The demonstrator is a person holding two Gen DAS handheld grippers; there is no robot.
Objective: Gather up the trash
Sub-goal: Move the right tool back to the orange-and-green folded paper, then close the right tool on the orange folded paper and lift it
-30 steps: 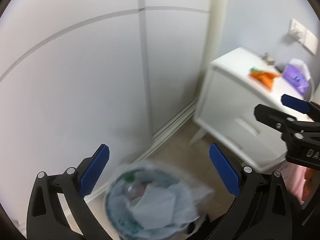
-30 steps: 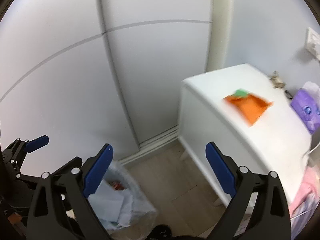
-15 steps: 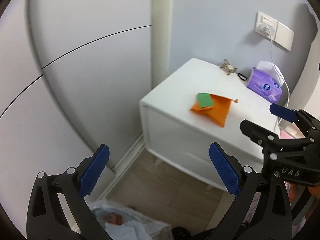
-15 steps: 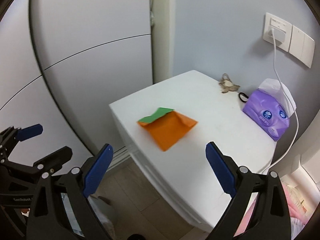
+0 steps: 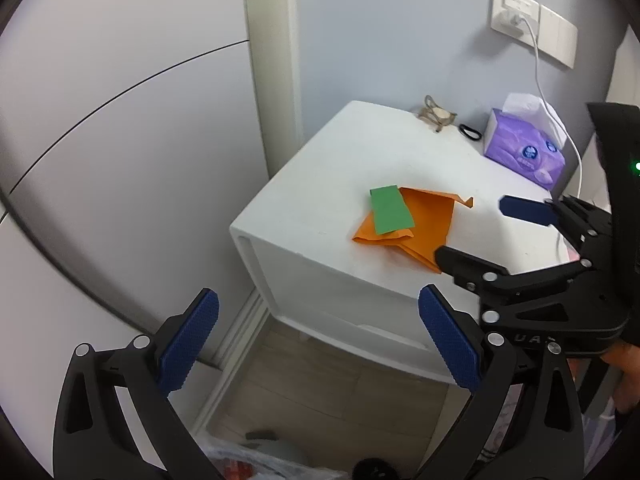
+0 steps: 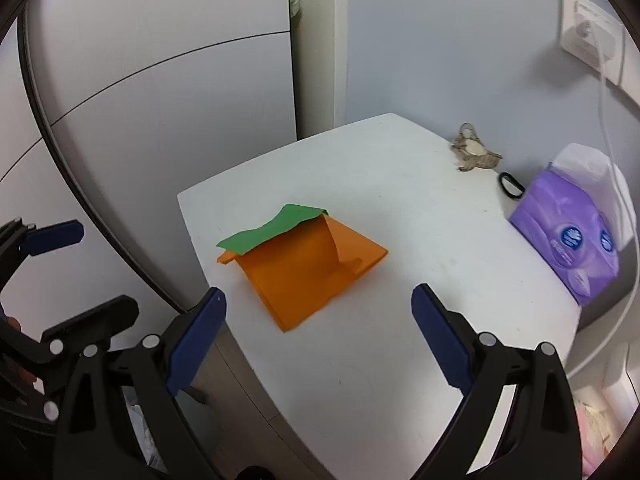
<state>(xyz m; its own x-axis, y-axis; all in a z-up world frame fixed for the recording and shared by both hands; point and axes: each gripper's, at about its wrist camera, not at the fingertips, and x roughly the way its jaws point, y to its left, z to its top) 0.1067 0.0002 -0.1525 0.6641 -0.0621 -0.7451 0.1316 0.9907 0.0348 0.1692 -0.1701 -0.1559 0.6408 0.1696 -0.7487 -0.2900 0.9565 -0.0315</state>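
Attention has swung, within the last second, from the lined bin on the floor up to the white counter [image 6: 360, 344]. A second ago both cameras looked down at a bin full of crumpled paper and the counter sat far off to the right, blurred; now the right camera looks straight onto its top and the bin bag [image 5: 256, 462] shows only as a sliver at the near edge of the left view.

That puts the next pieces of trash in front of the tools: an orange paper [image 6: 308, 272], folded and partly lifted, lying on the near-left part of the counter, and a green paper strip [image 6: 276, 228] resting on its far-left edge and touching it. Neither is held.

The right hand-held gripper [image 6: 318, 316] hangs released, jaws wide apart, just near of the orange paper and roughly centred on it; it has closed in over the last half second. The left hand-held gripper [image 5: 316, 336] is also released and empty, lower and to the left, over the floor beside the counter.

My reading is that one drop-off is finished and a new pick-up is starting, with the right tool likely to take the papers.

At the far right of the counter sit a purple tissue pack [image 6: 572, 236], a bunch of keys [image 6: 474, 156] and a black hair tie [image 6: 510, 184], with a white cable [image 6: 616, 168] running up to a wall socket [image 6: 592, 36]; these look like belongings, not trash.
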